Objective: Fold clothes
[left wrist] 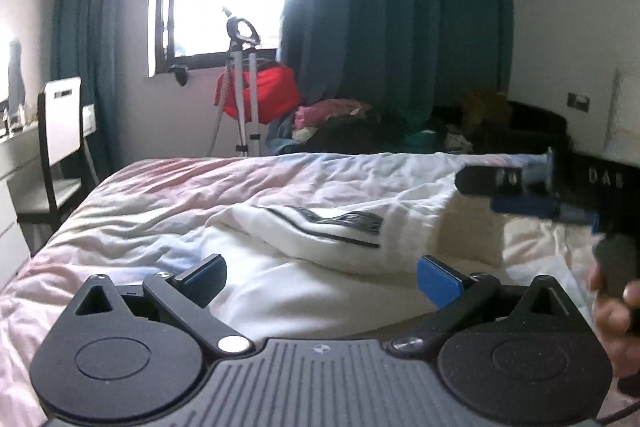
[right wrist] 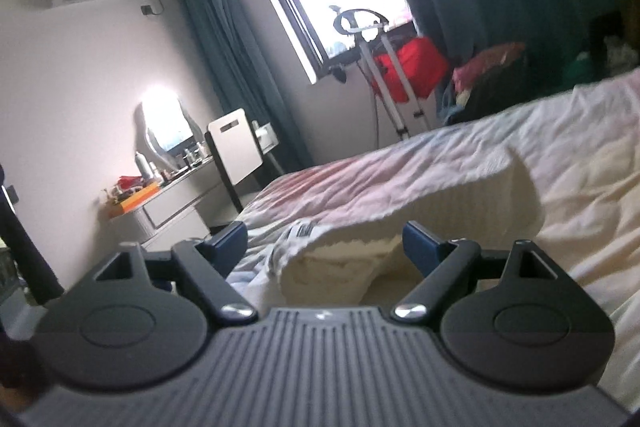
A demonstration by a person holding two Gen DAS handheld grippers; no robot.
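Your left gripper [left wrist: 322,277] sits nearest the lens, fingers spread wide, nothing between them, hovering over the bed [left wrist: 132,211]. White garment [left wrist: 320,239] with dark stripes lies crumpled on the bedding at 12 o'clock just past those fingertips, not touching them. Your right gripper [left wrist: 516,189] shows at 2 o'clock in the left view, blurred, near the garment's raised far edge; contact unclear from here.

Right wrist view: your right gripper [right wrist: 324,245] is also spread wide, gripping nothing. The white garment [right wrist: 400,227] lies between and just beyond the fingers, its label end at 11 o'clock.

Containers: red bag [left wrist: 262,95] by the tripod stand [left wrist: 244,83] at 11 o'clock under the window, contents not visible. Pile of loose clothes [left wrist: 344,123] on the floor at 12 o'clock behind the bed. Chair [left wrist: 60,147] at 9 o'clock.
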